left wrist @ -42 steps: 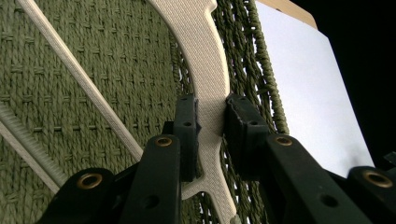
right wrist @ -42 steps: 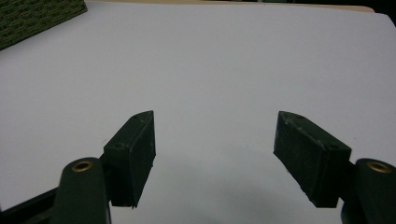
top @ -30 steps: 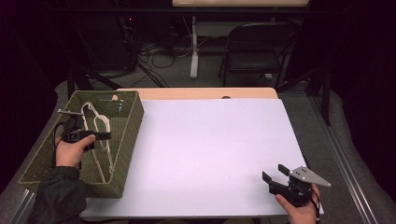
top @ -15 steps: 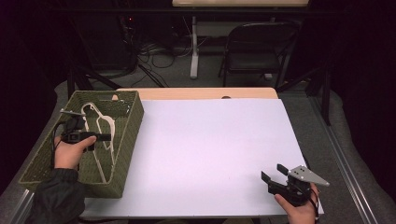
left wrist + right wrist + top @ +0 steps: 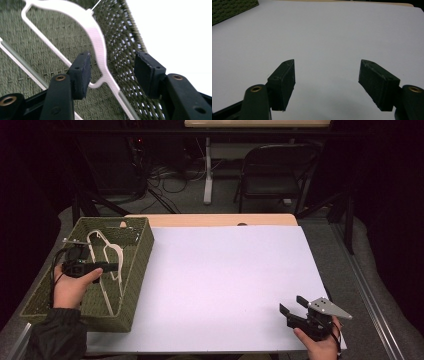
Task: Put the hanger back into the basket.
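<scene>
A white plastic hanger (image 5: 111, 254) lies in the green woven basket (image 5: 137, 265) at the table's left. My left gripper (image 5: 114, 266) reaches into the basket just above it. In the left gripper view the hanger's curved shoulder (image 5: 98, 45) runs between the jaws of this gripper (image 5: 112, 70), near the left pad, and neither pad presses on it. The jaws have just been opening. My right gripper (image 5: 292, 304) is held near the table's front right corner. In the right gripper view this gripper (image 5: 327, 72) stands open above the white tabletop with nothing between its pads.
A second pale bar (image 5: 22, 65) lies on the basket floor beside the hanger. The basket wall (image 5: 120, 37) rises right of the left jaws. The white tabletop (image 5: 225, 270) spreads between the two hands. A dark chair (image 5: 275, 175) and cables sit behind the table.
The left hand has shifted slightly over the basket and its jaws now stand apart around the hanger. The right gripper has kept still.
</scene>
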### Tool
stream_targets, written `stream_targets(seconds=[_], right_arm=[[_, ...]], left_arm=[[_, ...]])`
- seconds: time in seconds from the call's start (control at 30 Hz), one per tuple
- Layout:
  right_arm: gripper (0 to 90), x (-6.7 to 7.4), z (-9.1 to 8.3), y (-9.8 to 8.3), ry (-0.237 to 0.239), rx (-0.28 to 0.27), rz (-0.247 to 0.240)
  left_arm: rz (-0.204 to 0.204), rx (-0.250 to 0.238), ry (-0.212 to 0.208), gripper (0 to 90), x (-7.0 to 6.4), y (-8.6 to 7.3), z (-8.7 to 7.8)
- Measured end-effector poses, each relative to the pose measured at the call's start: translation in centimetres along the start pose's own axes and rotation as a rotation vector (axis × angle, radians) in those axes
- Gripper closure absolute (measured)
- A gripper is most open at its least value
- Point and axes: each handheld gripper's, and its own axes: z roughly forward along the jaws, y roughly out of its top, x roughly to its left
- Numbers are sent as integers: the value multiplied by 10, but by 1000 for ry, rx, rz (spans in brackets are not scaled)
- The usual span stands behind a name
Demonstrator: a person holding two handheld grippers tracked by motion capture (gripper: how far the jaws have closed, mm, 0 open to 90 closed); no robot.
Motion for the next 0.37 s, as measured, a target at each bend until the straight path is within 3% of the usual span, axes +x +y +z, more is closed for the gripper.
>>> stream_targets(seconds=[0.1, 0.2, 0.37], right_arm=[[291, 0, 0, 0, -2, -1, -2], [291, 0, 0, 0, -5, 1, -3], [291, 0, 0, 0, -9, 1, -9]], left_arm=[[41, -32, -8, 460, -10, -4, -6], [109, -64, -20, 452, -24, -10, -11], [223, -109, -2, 441, -47, -29, -18]])
